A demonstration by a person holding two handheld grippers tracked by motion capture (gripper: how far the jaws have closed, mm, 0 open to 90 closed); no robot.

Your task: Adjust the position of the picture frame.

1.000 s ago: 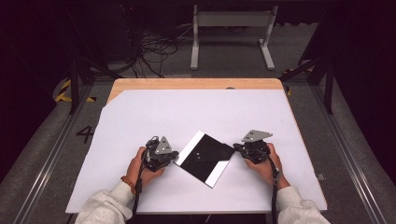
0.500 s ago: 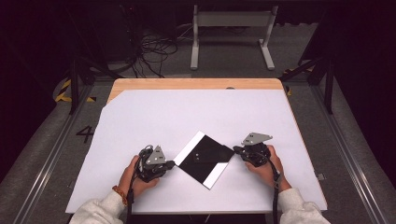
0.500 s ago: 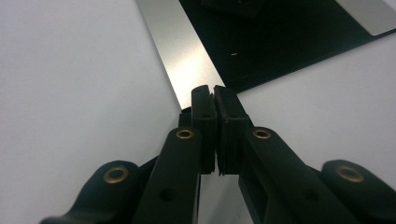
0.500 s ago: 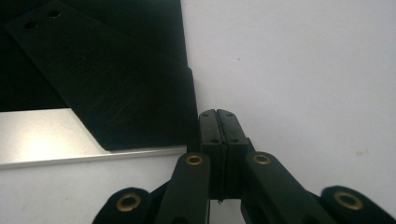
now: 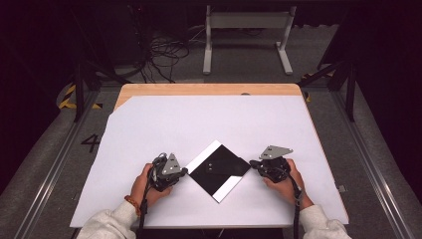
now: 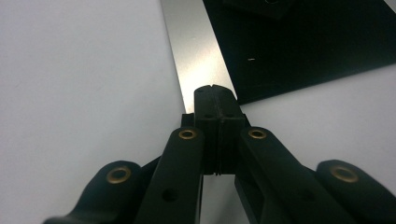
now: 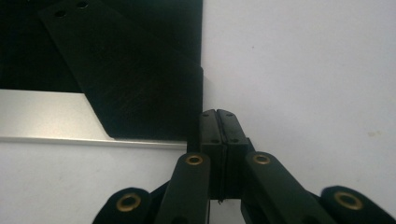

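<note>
The left tool [image 5: 183,171], closed and empty, has drawn back slightly from the flat black square plate with silver edge strips [image 5: 219,170], which lies between it and the closed right tool [image 5: 253,163], so pushing seems paused.

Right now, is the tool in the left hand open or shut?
Shut. In the left gripper view the left tool's two black jaws press flat together with no gap, their tips at the corner of the black and silver plate.
</note>
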